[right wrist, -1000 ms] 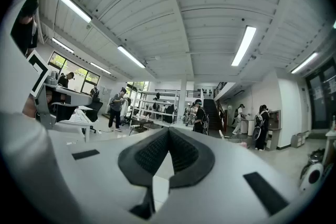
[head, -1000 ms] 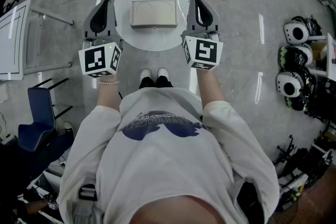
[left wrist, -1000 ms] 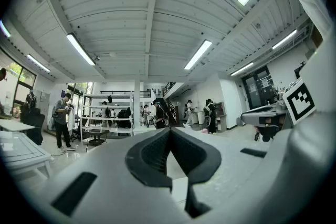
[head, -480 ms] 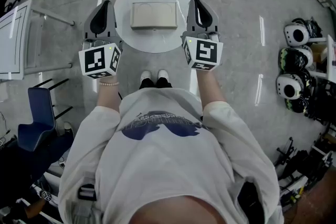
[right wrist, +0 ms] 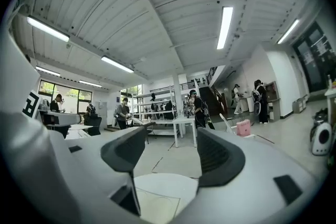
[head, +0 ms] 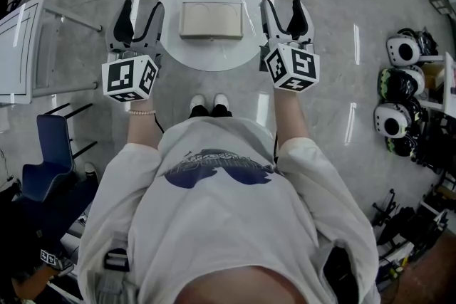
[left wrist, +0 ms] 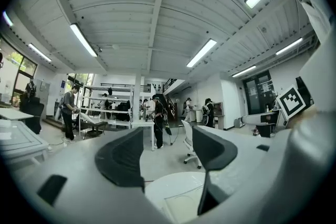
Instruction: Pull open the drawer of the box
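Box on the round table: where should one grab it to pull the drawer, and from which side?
Probably a pull on a side face of the box, approached level with the table: the head view shows only its flat top with two arch outlines, no handle. Which face slides out I cannot tell.

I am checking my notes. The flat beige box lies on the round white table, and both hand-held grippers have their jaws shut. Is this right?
No. The flat beige box lies on the round white table, but the left hand-held gripper and the right hand-held gripper are open, as the two gripper views show.
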Demonstrator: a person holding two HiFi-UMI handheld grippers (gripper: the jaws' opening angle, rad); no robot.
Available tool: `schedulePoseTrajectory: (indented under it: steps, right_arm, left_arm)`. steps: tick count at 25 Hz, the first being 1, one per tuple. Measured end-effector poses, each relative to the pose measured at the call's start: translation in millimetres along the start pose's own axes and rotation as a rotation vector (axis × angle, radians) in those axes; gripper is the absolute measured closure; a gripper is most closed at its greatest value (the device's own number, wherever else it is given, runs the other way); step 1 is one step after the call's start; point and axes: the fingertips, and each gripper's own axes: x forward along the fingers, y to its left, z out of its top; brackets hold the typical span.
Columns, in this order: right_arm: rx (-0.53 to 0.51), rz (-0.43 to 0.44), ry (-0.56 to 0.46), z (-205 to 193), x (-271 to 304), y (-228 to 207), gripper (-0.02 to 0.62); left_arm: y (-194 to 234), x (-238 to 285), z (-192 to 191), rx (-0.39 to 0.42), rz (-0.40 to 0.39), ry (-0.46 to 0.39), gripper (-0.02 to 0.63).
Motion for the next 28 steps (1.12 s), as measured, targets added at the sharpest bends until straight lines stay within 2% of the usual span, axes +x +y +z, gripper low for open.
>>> schedulePoseTrajectory:
  steps: [6, 11, 16, 20, 24, 28]
  right_arm:
    - [-0.002, -0.024, 0.048, -18, 6, -2, 0.307]
    - [-0.005, -0.030, 0.093, -38, 15, 0, 0.307]
    - [0.007, -0.055, 0.217, -96, 14, 2, 0.307]
    - [0.010, -0.076, 0.343, -153, 7, 5, 0.307]
    - [0.037, -0.109, 0.440, -201, -3, 4, 0.307]
    - [0.045, -0.126, 0.513, -234, -10, 4, 0.307]
  left_arm:
    - [10, 8, -47, -0.039, -0.014, 0.123, 0.322]
    - [10, 28, -116, -0.088, -0.061, 0.291, 0.322]
    - [3, 48, -217, -0.145, -0.127, 0.518, 0.322]
    - [4, 57, -288, -0.196, -0.142, 0.662, 0.322]
    - [10, 63, -338, -0.211, -0.145, 0.754, 0.322]
    - [14, 71, -359, -0.222, -0.147, 0.797, 0.324]
